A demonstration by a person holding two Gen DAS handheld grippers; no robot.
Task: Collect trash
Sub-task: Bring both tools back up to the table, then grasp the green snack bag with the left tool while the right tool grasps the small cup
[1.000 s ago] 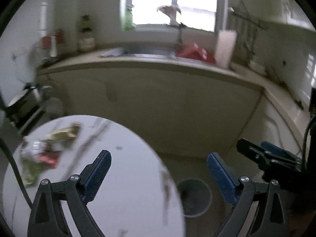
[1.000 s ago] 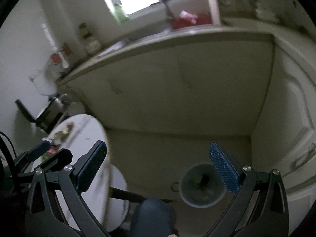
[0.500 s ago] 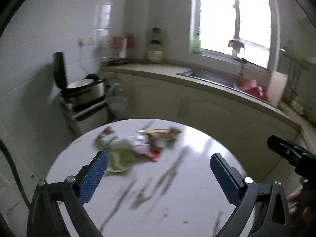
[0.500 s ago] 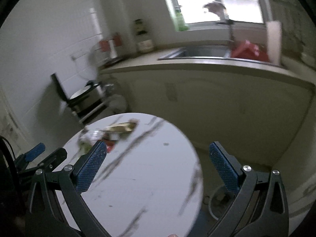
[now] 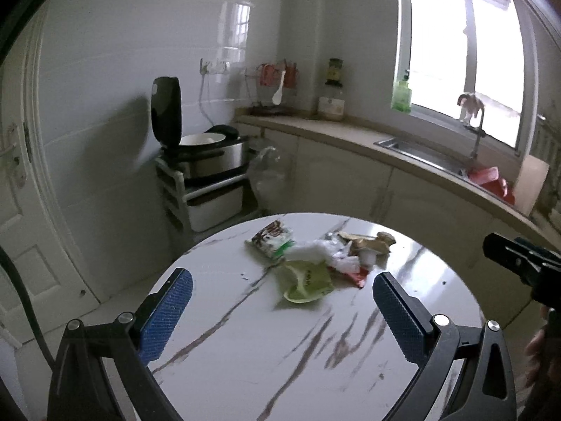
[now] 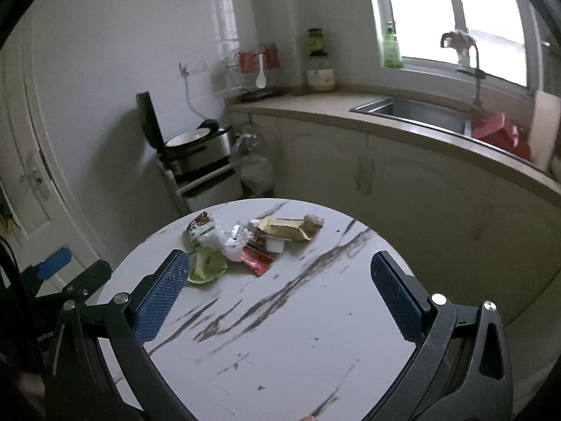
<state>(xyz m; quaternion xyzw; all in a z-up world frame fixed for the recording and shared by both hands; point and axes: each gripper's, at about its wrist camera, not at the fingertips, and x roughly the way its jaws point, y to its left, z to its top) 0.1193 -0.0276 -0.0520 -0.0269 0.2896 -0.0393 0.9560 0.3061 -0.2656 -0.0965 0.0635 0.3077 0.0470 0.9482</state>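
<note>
- The round table (image 5: pixel 315 368) is cut off at the bottom edge in both views.
- The wrappers' (image 5: pixel 308 280) print is too blurred to read.
- The right gripper (image 5: pixel 519 259) shows only partly at the left view's edge.

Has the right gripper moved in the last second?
Yes. The right gripper swung up from the floor bin toward the round table and its wrappers.

White table (image 5: pixel 245 351) veined brown; green wrapper (image 5: pixel 308 280), red wrapper (image 6: pixel 257 259)
</note>
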